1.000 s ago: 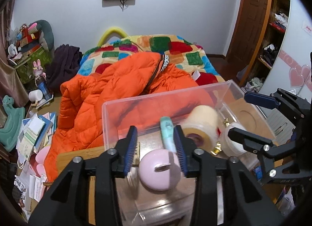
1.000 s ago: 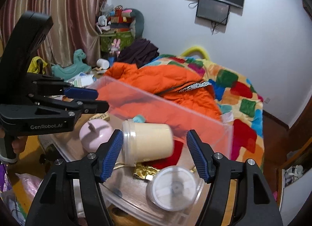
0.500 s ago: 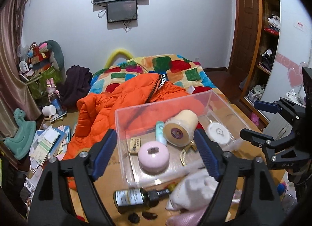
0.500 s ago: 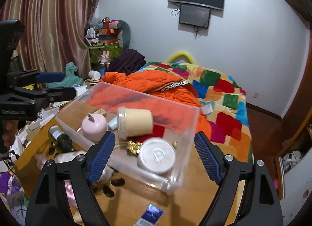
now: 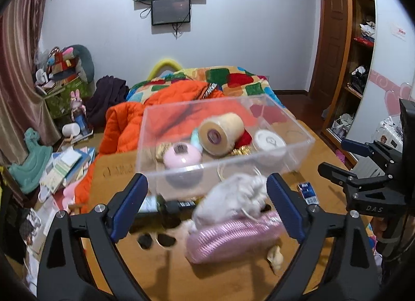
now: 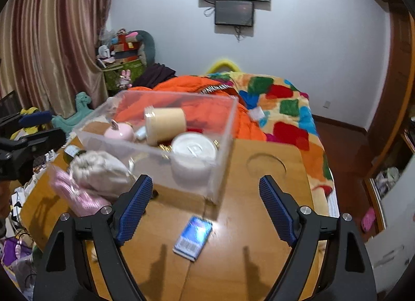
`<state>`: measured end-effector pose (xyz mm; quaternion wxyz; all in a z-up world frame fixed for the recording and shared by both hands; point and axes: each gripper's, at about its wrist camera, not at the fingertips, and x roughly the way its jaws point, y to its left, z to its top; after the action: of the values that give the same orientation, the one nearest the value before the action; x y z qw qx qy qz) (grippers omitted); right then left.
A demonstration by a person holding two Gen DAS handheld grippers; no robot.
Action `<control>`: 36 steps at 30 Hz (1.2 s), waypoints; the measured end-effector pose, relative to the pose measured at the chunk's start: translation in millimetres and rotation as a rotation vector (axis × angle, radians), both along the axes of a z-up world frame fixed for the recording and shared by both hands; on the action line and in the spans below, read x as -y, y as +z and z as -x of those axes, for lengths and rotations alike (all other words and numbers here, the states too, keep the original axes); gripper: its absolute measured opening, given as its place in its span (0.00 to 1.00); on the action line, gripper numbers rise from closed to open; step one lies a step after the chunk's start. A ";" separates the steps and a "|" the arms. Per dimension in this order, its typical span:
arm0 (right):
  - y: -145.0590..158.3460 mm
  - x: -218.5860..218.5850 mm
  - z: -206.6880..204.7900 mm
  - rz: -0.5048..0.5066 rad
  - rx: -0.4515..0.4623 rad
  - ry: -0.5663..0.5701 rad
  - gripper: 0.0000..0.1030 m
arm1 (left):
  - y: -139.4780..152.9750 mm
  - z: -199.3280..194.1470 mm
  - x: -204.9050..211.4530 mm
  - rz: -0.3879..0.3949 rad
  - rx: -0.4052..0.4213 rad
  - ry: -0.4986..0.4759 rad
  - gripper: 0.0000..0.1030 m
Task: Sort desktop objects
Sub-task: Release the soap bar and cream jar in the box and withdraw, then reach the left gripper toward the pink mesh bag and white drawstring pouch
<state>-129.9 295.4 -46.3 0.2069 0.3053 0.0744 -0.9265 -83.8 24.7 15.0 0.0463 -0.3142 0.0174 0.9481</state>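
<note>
With the left gripper (image 5: 207, 207) opening and the right gripper (image 6: 205, 209) apart, both empty, the small blue card pack (image 6: 193, 237) near the wooden table's (image 6: 259, 262) front edge looked best pinched across its narrow sides, clear of the clear plastic box (image 6: 220, 145).

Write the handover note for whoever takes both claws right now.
Left claw: jaws opening, nothing gripped.
Right claw: open, empty.
In the clear bin: pink jar, cream roll, white tin and some small bits.
Not yet binned, on the table: white pouch on the pink pouch, dark bottle, two dark bits, blue box.
Left to do: put these in the bin; the pouches lie nearest the left claw, the blue box nearest the right.
</note>
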 end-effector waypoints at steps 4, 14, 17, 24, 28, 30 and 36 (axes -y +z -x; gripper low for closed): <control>-9.7 -8.7 -6.8 0.021 0.014 -0.010 0.80 | -10.5 -10.0 -14.4 -0.008 0.015 0.007 0.91; -34.1 -21.1 -16.8 0.056 0.069 -0.011 0.80 | -35.1 -21.4 -24.1 -0.018 0.055 0.018 0.94; -40.6 -21.0 -17.2 0.054 0.082 -0.013 0.80 | -45.6 -22.7 -26.4 -0.007 0.066 0.019 0.95; -52.7 -13.7 -18.7 0.034 0.096 0.008 0.80 | -58.1 -29.7 -26.8 0.017 0.056 0.025 0.98; -55.3 -10.3 -18.8 0.030 0.106 0.021 0.80 | -58.3 -33.8 -4.4 -0.064 0.065 0.010 0.98; -56.2 -8.7 -18.2 0.028 0.114 0.026 0.80 | -57.4 -32.9 6.9 -0.099 0.070 -0.006 0.98; -60.3 -5.2 -14.6 0.055 0.152 0.033 0.80 | -60.7 -19.3 29.7 -0.168 0.098 -0.051 0.98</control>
<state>-115.3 300.6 -106.6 0.2355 0.3675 0.0378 -0.8989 -64.4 -5.0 -45.7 0.0973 -0.3548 -0.0567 0.9281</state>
